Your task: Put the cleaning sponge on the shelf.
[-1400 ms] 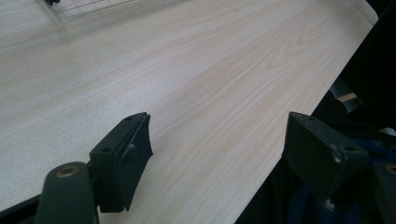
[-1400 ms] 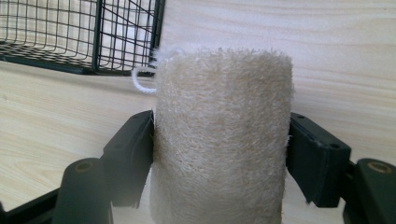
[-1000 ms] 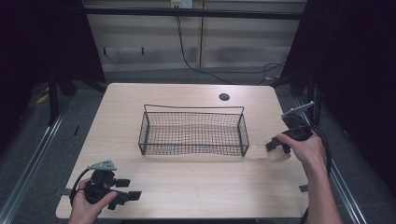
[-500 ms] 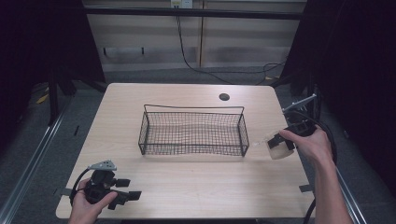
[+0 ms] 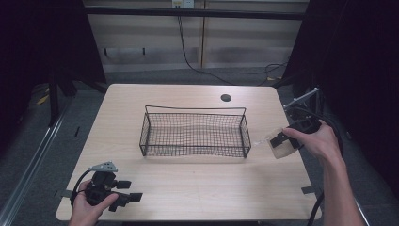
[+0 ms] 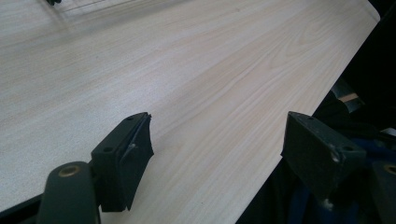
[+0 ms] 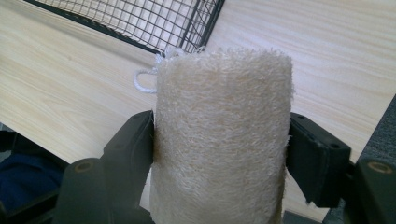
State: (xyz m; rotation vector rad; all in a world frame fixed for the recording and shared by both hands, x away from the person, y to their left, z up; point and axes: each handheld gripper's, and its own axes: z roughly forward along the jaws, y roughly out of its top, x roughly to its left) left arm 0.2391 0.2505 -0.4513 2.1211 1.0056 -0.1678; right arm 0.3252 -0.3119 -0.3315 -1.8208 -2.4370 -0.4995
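We grip the loofah sponge [image 7: 222,135] firmly in the right gripper [image 7: 219,140], just beside the wire basket [image 5: 195,132]. Our left gripper [image 6: 219,144] rests released, jaws apart, at the table [image 5: 197,183] edge.

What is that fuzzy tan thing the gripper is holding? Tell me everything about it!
It looks like a loofah scrubber: a pale tan pad with a rough, fibrous surface and a white string loop at its far end. The right gripper clamps it between both black jaws, one on each side. It is held above the table's right side, beside the wire basket, not in it.
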